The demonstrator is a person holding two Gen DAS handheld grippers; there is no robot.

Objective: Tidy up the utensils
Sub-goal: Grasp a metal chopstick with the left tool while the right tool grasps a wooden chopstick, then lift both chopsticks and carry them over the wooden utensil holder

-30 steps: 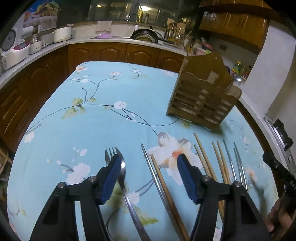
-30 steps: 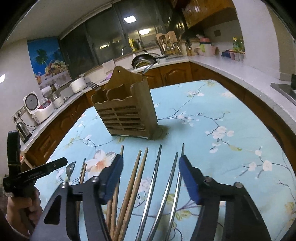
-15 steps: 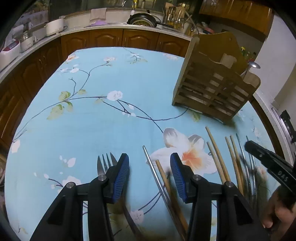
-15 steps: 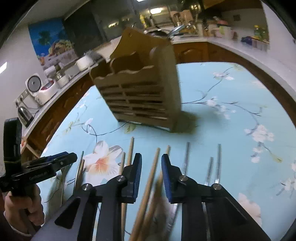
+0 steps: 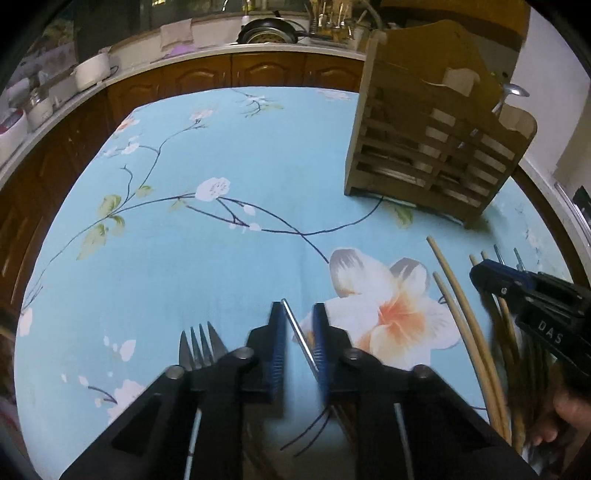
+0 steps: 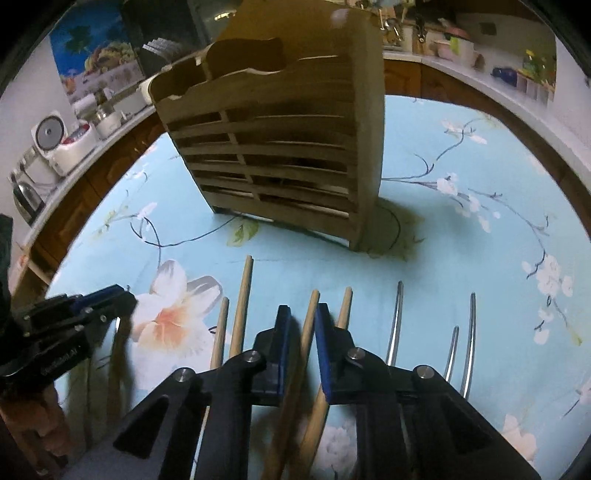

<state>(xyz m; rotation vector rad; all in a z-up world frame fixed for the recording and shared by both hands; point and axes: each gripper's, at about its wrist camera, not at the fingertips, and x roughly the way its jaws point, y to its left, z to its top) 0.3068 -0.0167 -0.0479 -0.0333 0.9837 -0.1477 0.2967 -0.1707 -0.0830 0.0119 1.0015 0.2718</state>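
Observation:
My left gripper (image 5: 299, 332) is low over the blue flowered tablecloth. Its jaws are closing around a metal chopstick (image 5: 301, 336) that lies slanted between the pads, with cloth still showing on either side. A fork (image 5: 201, 343) lies just left of it. My right gripper (image 6: 303, 332) is closing around a wooden chopstick (image 6: 308, 328), which almost fills the narrow gap. More wooden chopsticks (image 6: 240, 306) lie to its left and metal chopsticks (image 6: 395, 325) to its right. The slatted wooden utensil holder (image 6: 280, 155) stands upright beyond both grippers, with a spoon (image 5: 511, 90) in it.
Each wrist view shows the other gripper (image 5: 491, 275) and the hand holding it close beside the row of utensils. Kitchen counters with rice cookers (image 6: 62, 144), a pan (image 5: 269, 33) and cabinets ring the table. The cloth (image 5: 221, 147) to the left of the holder is bare.
Both grippers sank toward the table and came nearer the holder. Their jaws went from wide apart to nearly together, the left around a metal chopstick, the right around a wooden one.

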